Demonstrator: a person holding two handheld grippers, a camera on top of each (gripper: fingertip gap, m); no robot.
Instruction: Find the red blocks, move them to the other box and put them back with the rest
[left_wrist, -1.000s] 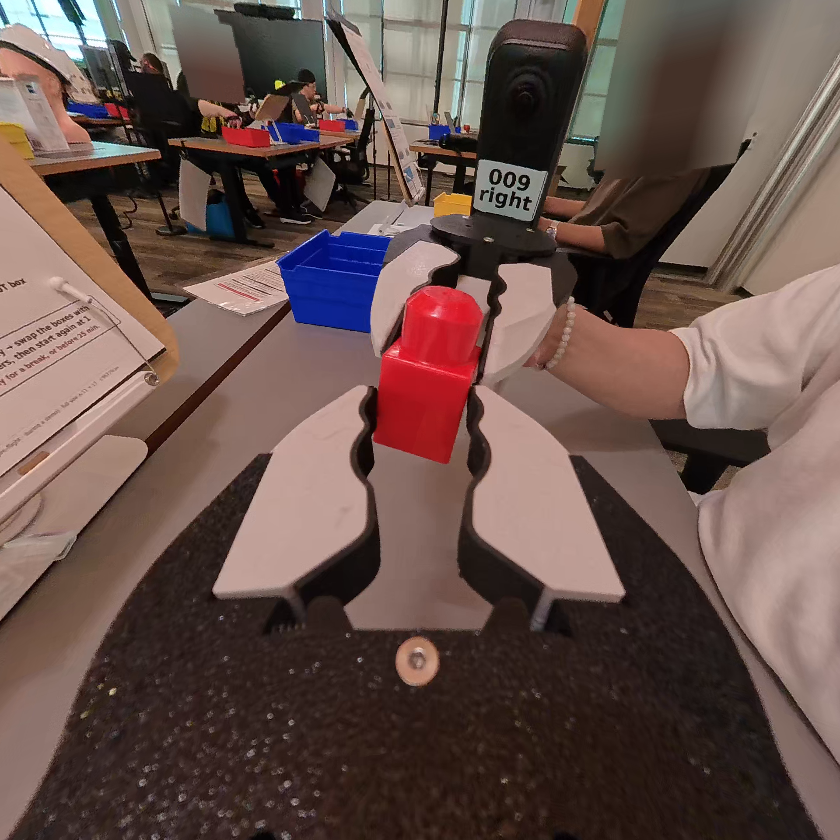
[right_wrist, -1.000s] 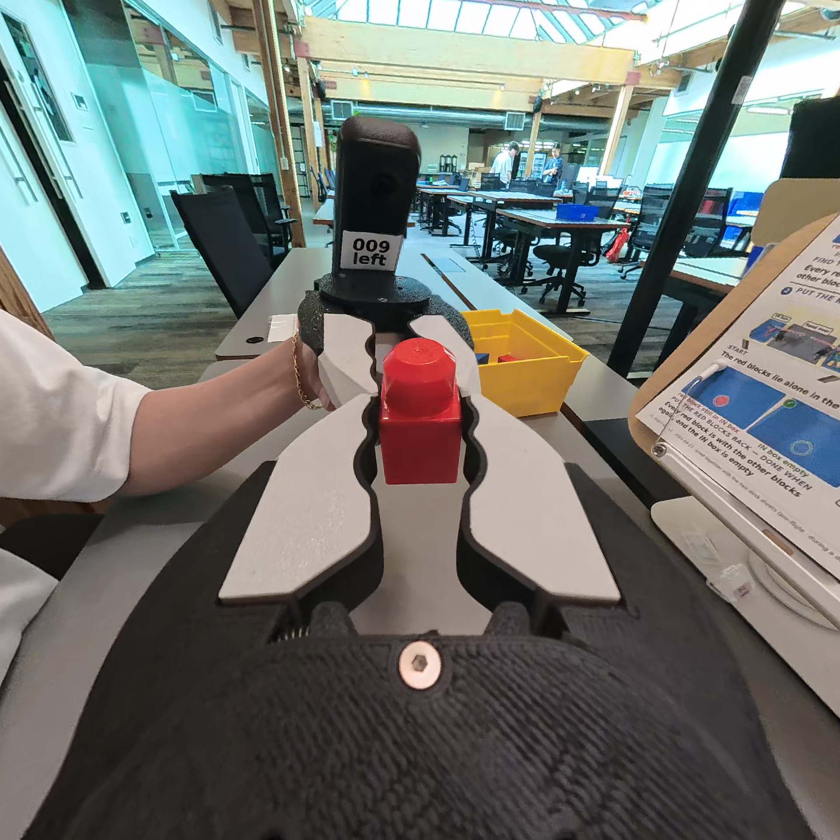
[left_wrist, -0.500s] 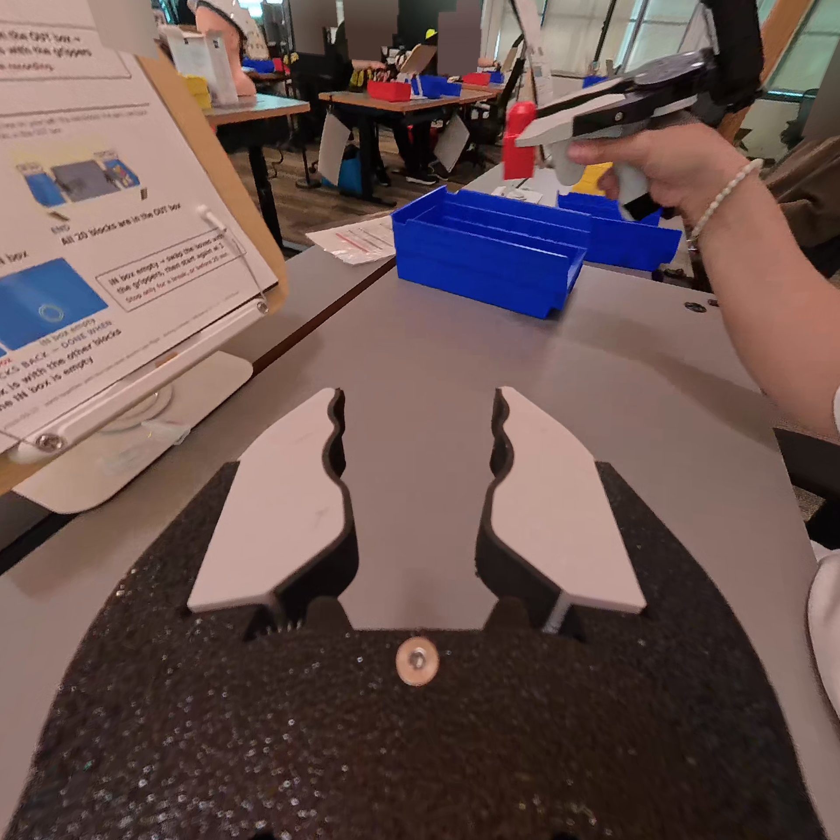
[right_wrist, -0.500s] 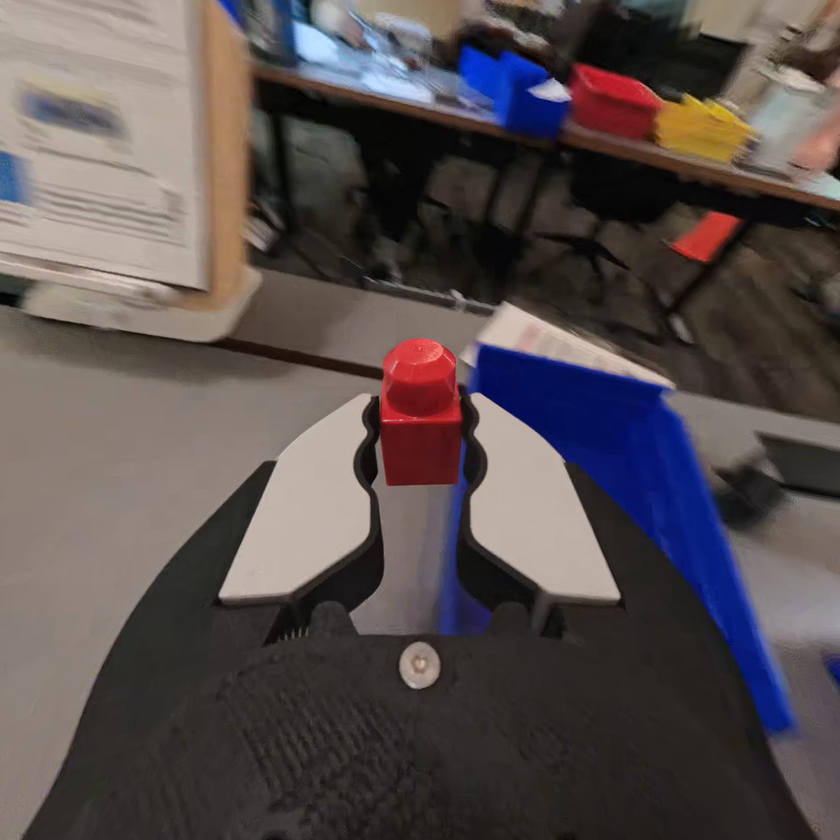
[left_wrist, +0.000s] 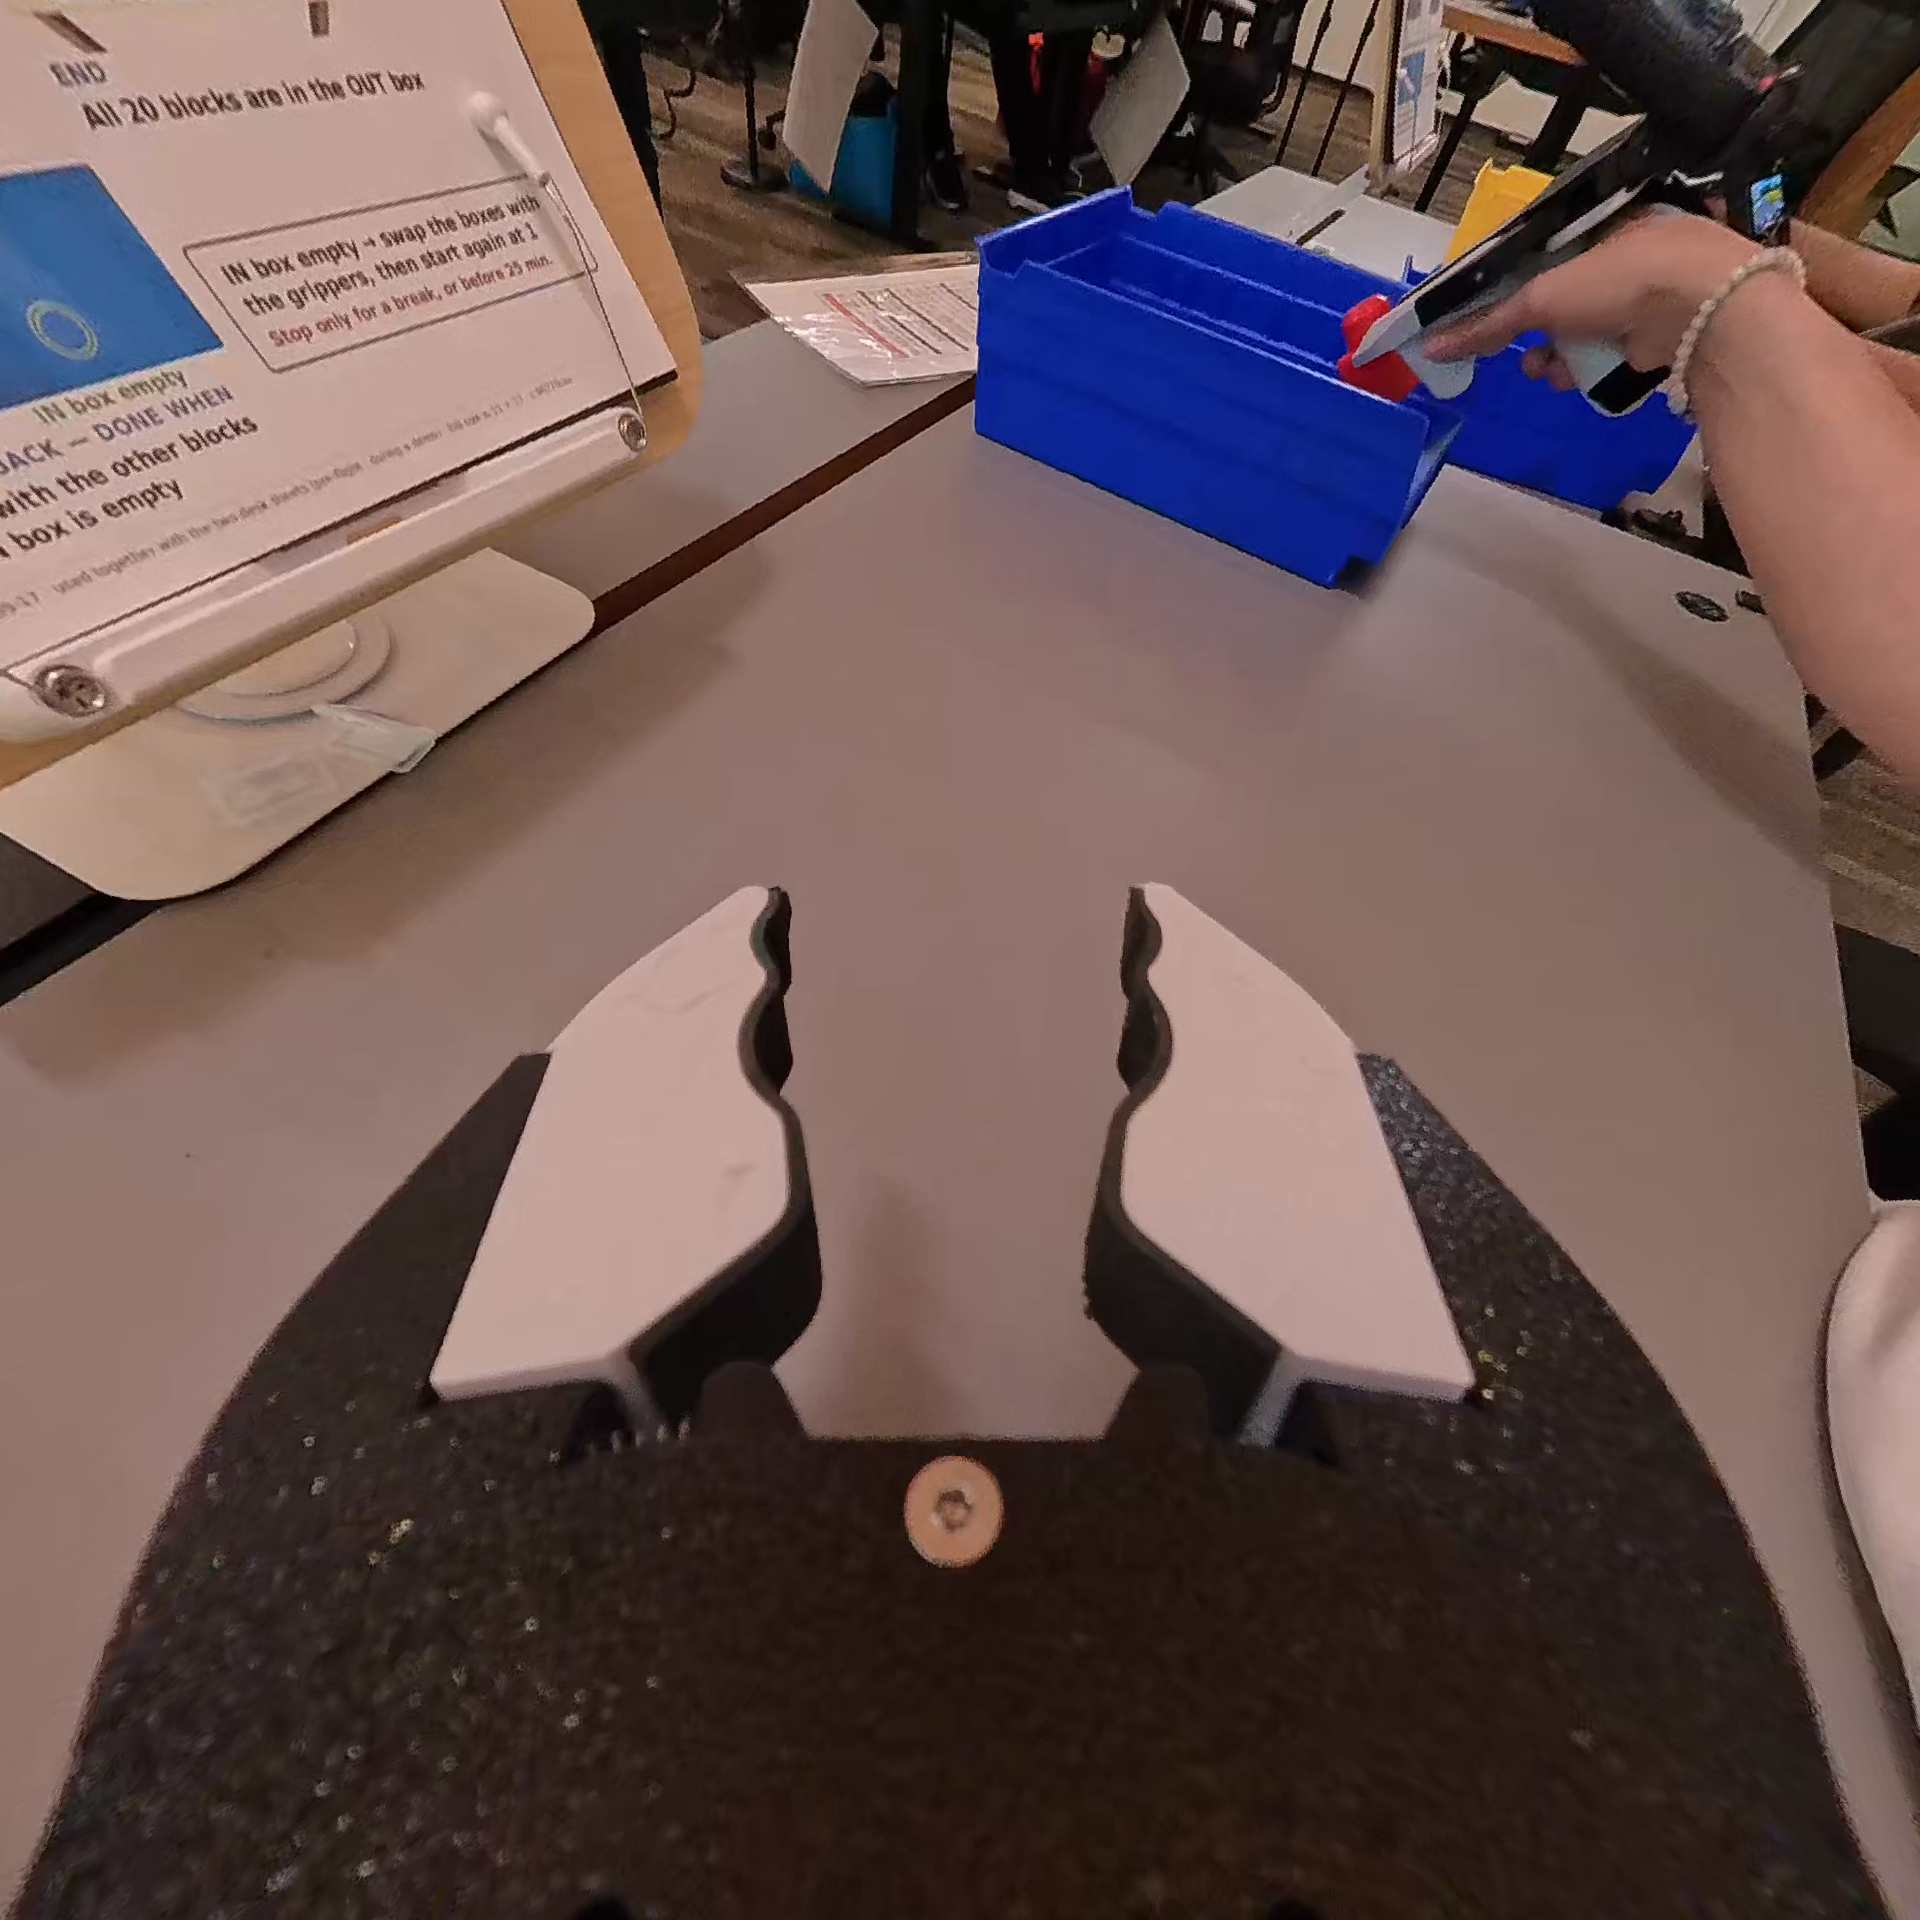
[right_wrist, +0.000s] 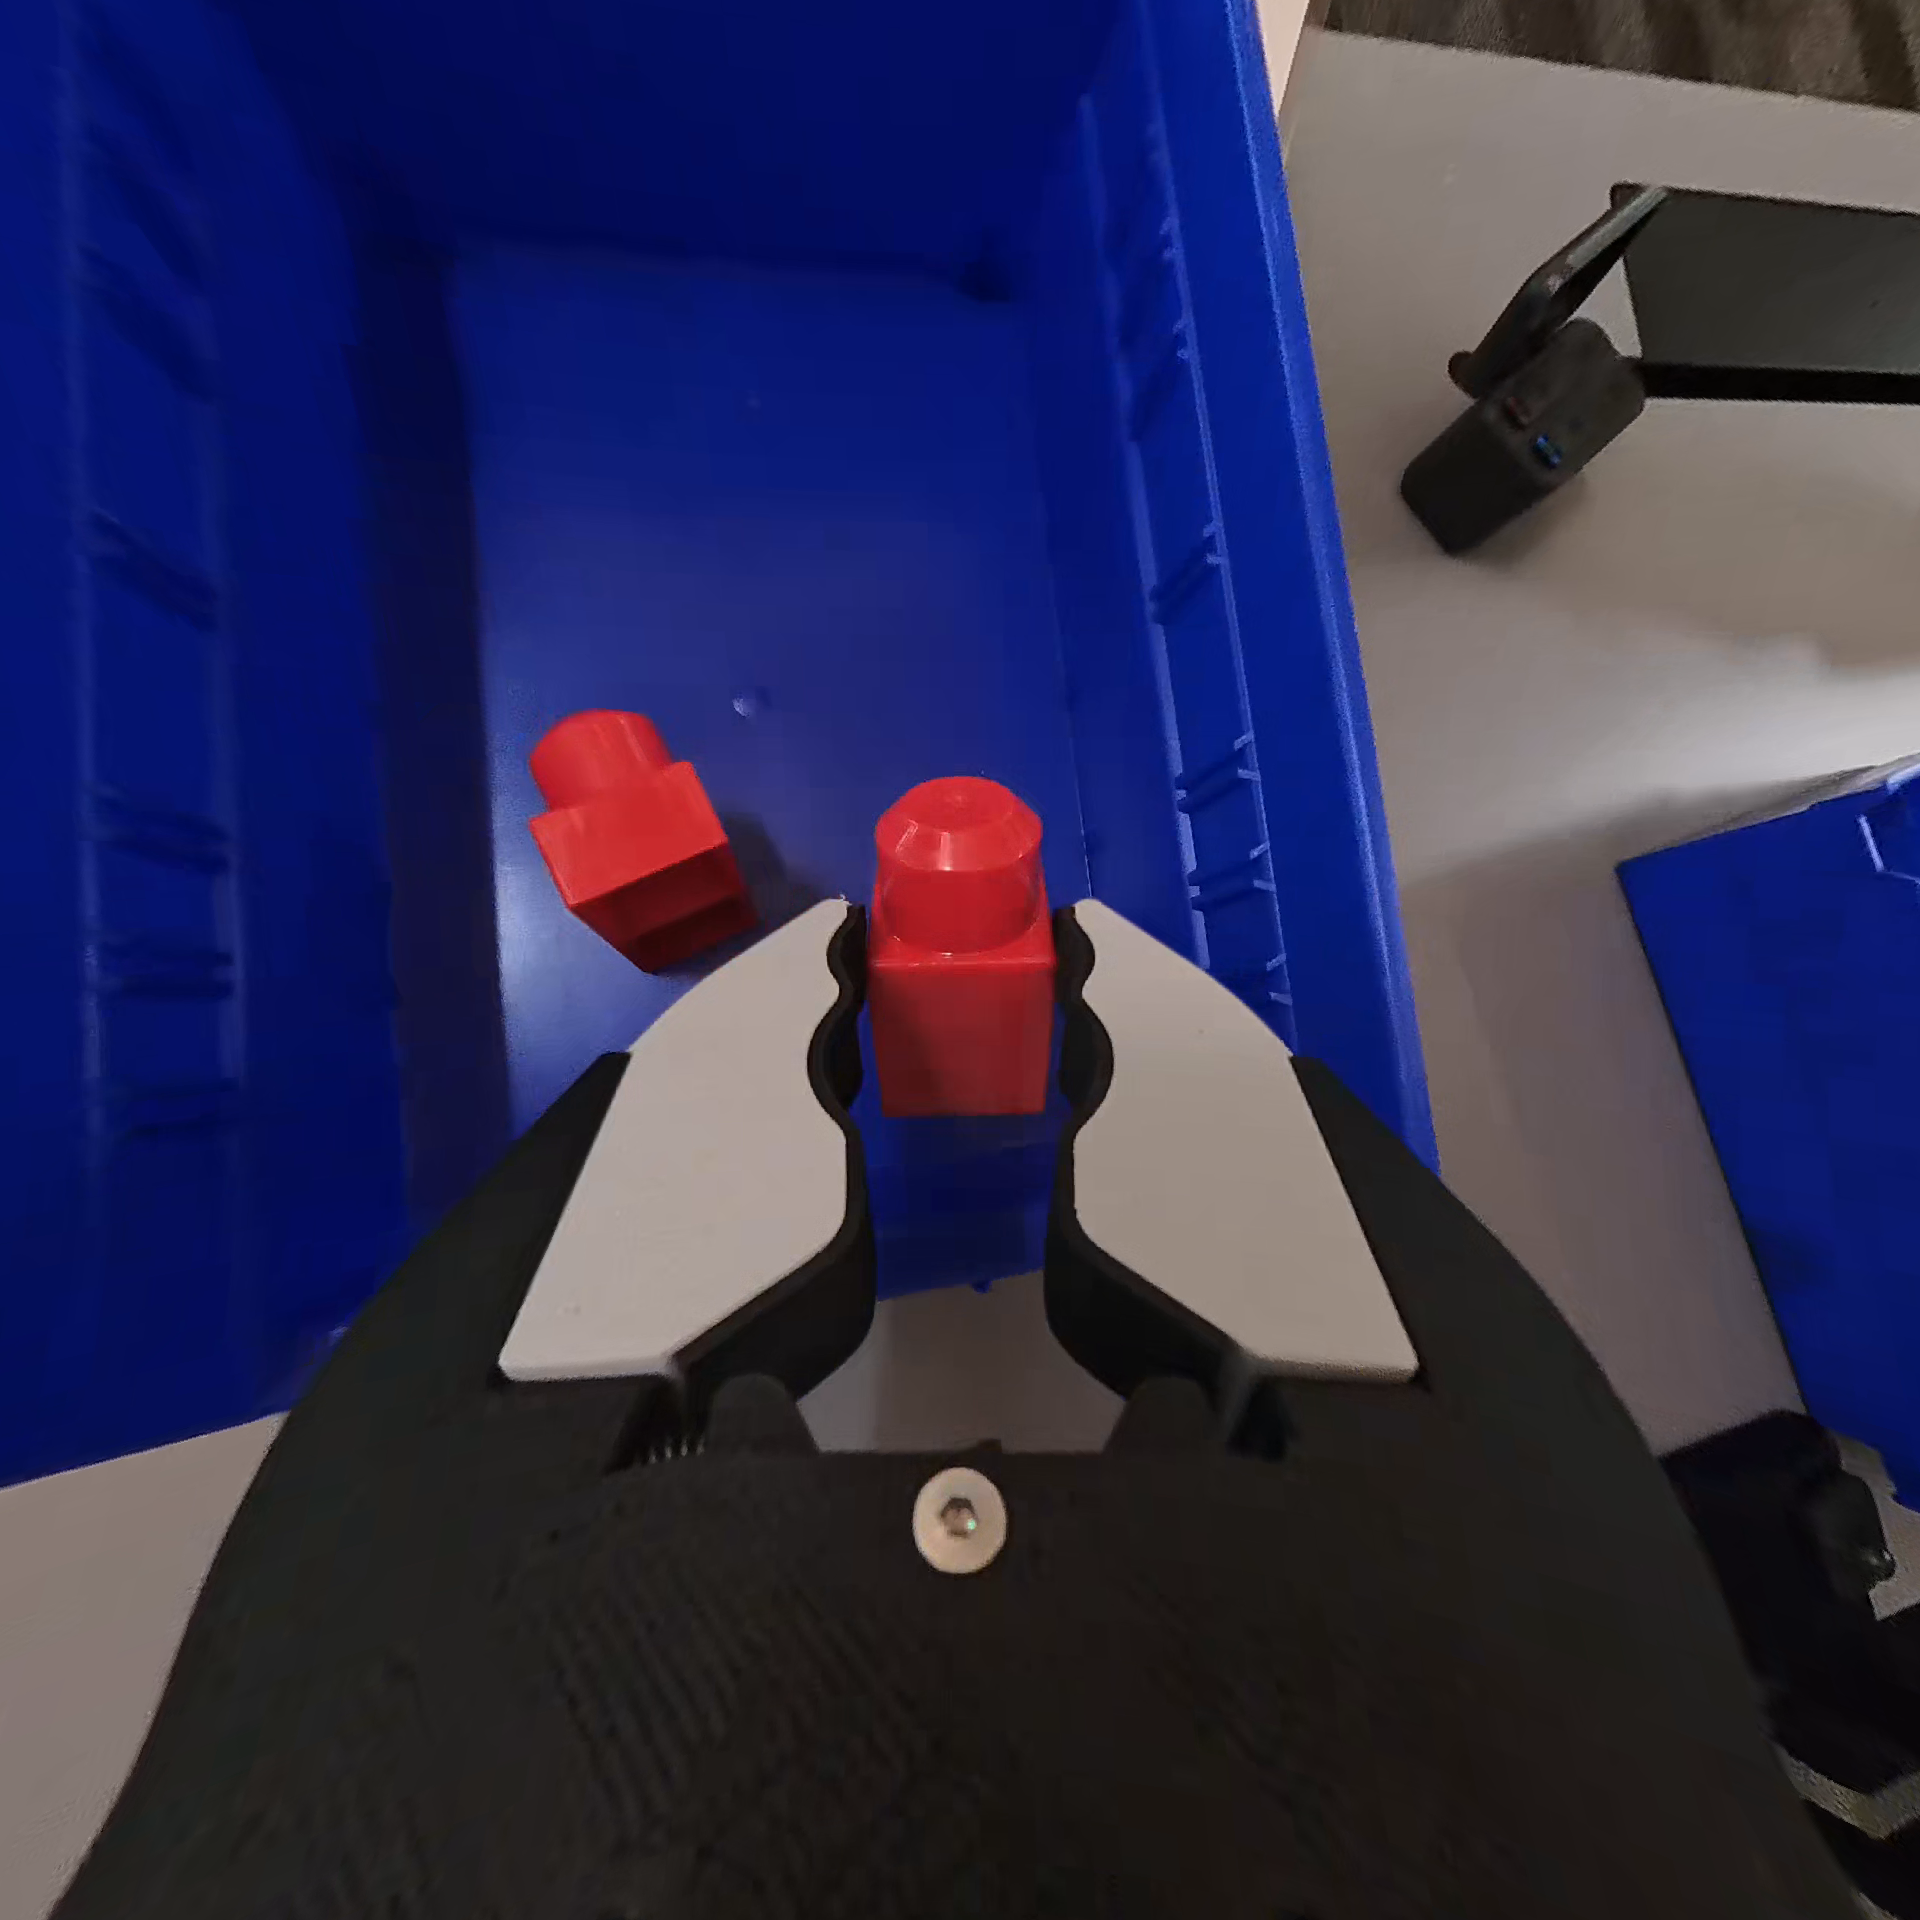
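Hovering low over the grey table (left_wrist: 935, 727), the left gripper (left_wrist: 956, 914) has its jaws spread wide and nothing between them, only bare tabletop showing in the gap. Off to its left stands an instruction board (left_wrist: 312, 260) on a white stand. Farther out sits the blue box (left_wrist: 1195, 416), with a second blue box (left_wrist: 1558, 457) just behind it, and a printed sheet (left_wrist: 883, 312) lies near the table edge beyond.

Over at that first box, a hand (left_wrist: 1558, 322) carries the right gripper (right_wrist: 956, 914) above the opening, pointing down into it. Its jaws are partly closed on a red block (right_wrist: 961, 997), both pads pressed against the block's square sides, the round stud sticking out past the fingertips. The block is held above the box floor, close to the right wall (right_wrist: 1195, 623). Down on the floor, just left of the held piece, a second red block (right_wrist: 634, 842) lies tipped on its side, hollow end toward the camera. Beyond the box on the right, a black device (right_wrist: 1517, 447) rests on the table.
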